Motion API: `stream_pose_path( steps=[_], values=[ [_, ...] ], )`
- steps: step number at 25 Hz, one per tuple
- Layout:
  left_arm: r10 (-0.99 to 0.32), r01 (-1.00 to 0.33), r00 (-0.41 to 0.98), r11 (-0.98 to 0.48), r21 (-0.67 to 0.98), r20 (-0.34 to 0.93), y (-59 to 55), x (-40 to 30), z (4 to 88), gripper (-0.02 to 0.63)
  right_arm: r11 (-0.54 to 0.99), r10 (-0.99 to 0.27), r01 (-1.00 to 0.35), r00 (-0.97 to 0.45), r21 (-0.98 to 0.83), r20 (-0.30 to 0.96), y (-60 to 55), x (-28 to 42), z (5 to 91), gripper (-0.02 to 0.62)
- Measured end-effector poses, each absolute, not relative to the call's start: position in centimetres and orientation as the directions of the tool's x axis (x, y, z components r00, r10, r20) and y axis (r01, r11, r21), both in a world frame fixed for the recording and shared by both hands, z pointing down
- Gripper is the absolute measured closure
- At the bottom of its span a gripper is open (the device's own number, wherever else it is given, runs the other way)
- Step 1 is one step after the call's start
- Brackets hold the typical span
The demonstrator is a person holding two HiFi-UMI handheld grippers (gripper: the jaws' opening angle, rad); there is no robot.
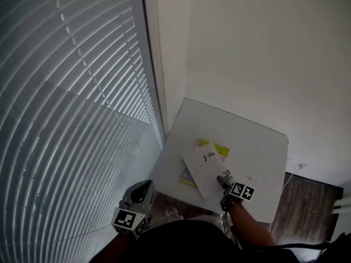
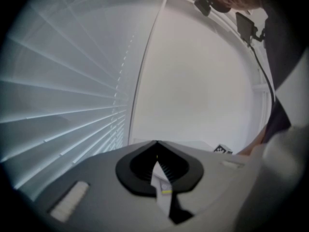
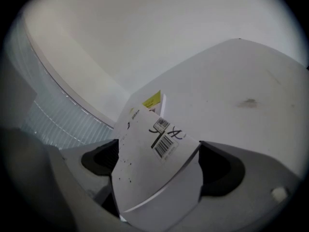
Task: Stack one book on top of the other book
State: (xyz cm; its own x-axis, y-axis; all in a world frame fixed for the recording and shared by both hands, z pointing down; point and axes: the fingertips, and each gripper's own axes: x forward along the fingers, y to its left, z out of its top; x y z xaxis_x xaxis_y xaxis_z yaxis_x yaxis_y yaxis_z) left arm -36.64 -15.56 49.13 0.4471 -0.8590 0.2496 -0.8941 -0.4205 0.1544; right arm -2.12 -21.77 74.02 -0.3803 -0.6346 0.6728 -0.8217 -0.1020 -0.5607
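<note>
Your right gripper (image 1: 222, 181) clamps the white book (image 1: 201, 169) over the yellow book (image 1: 221, 148); your left gripper (image 1: 141, 192), jaws together, hangs off the near-left corner of the table (image 1: 255, 147).

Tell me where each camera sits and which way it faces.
Head view: on the head, steeply down at the table; left tongs, right tongs, forearm show.
Left gripper view: on left tongs, shut, facing blinds and wall.
Right gripper view: on right tongs, facing the white book they clamp.
Head and right gripper views share that book.
</note>
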Motion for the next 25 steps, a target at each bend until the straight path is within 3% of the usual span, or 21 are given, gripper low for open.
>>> stream_pose_path(
  steps=[6, 13, 21, 25],
  values=[
    [-0.831, -0.874, 0.486, -0.46, 0.155, 0.27, -16.4, -34.6, 46.2, 0.6, -0.094, -0.644, -0.851, -0.344, -0.517, 0.683, -20.8, -0.3, 70.9, 0.08],
    [-0.778, -0.825, 0.565, -0.537, 0.177, 0.275, -17.5, -31.0, 49.2, 0.6, -0.058, -0.686, -0.883, -0.304, -0.467, 0.661, -20.4, 2.1, 71.7, 0.08],
    [-0.767, -0.813, 0.581, -0.557, 0.169, 0.272, -18.7, -28.2, 49.5, 0.6, -0.021, -0.807, -0.94, -0.184, -0.34, 0.561, -20.6, 5.8, 67.5, 0.08],
    [-0.747, -0.793, 0.608, -0.583, 0.174, 0.268, -19.1, -26.0, 49.0, 0.6, -0.033, -0.85, -0.923, -0.175, -0.383, 0.496, -20.7, 7.1, 65.2, 0.08]
  ],
)
